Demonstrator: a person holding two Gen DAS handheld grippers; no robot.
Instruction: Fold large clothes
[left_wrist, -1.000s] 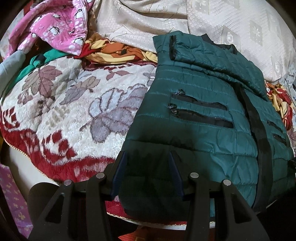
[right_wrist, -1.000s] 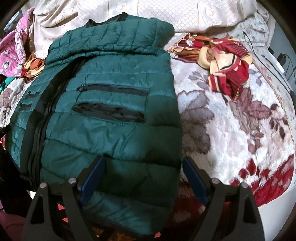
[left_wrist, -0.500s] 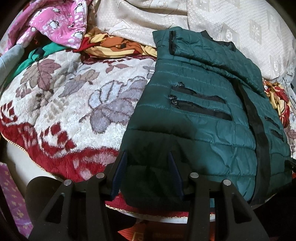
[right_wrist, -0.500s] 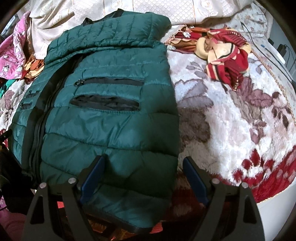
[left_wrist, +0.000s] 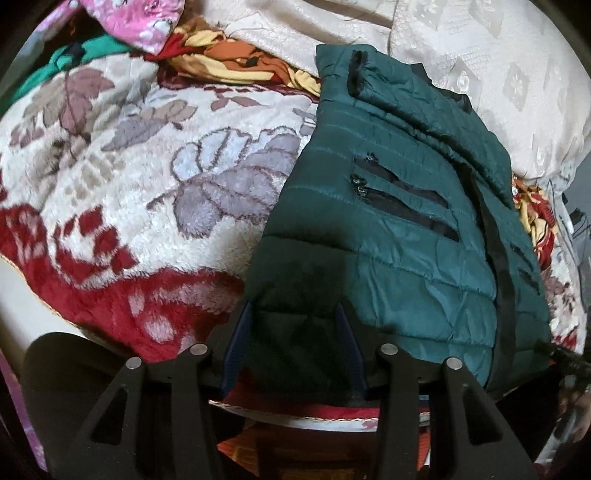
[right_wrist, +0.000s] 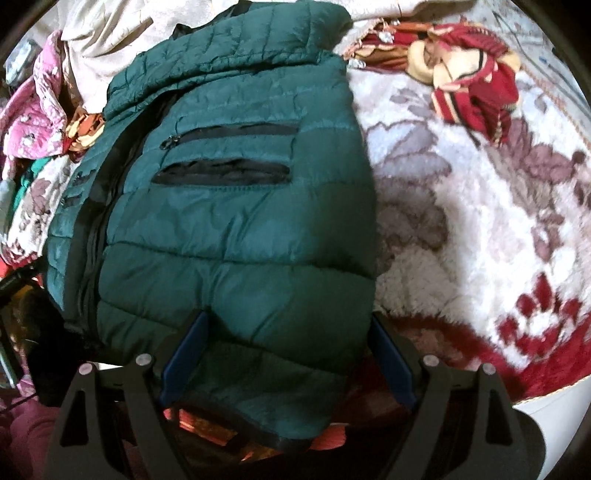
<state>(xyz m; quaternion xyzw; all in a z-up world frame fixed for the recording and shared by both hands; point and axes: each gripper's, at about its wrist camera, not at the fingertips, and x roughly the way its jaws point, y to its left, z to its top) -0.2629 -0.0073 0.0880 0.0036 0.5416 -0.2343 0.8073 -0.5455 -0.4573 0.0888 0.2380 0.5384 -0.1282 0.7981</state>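
Observation:
A dark green quilted jacket (left_wrist: 391, 236) (right_wrist: 236, 229) lies front-up on the floral blanket (left_wrist: 147, 192) (right_wrist: 461, 221), zip shut, its hem hanging over the bed's near edge. My left gripper (left_wrist: 295, 350) points down at the hem's left corner; its jaws are opening, the corner sits between the blue pads (left_wrist: 236, 347) and I see no pinch. My right gripper (right_wrist: 284, 362) is open wide astride the hem's right part, whose side edge stops just short of the right pad. The pads (right_wrist: 391, 362) do not press the cloth.
A pink printed garment (left_wrist: 140, 18) and orange-yellow cloth (left_wrist: 236, 62) lie at the far left. A red and cream striped garment (right_wrist: 476, 88) lies far right. Cream embossed bedding (left_wrist: 498, 66) fills the back. The bed's white edge (right_wrist: 554, 402) runs below the blanket.
Both views have tipped a little further down toward the hem and drawn nearer. The left gripper's jaws stand slightly wider. The jacket has not moved.

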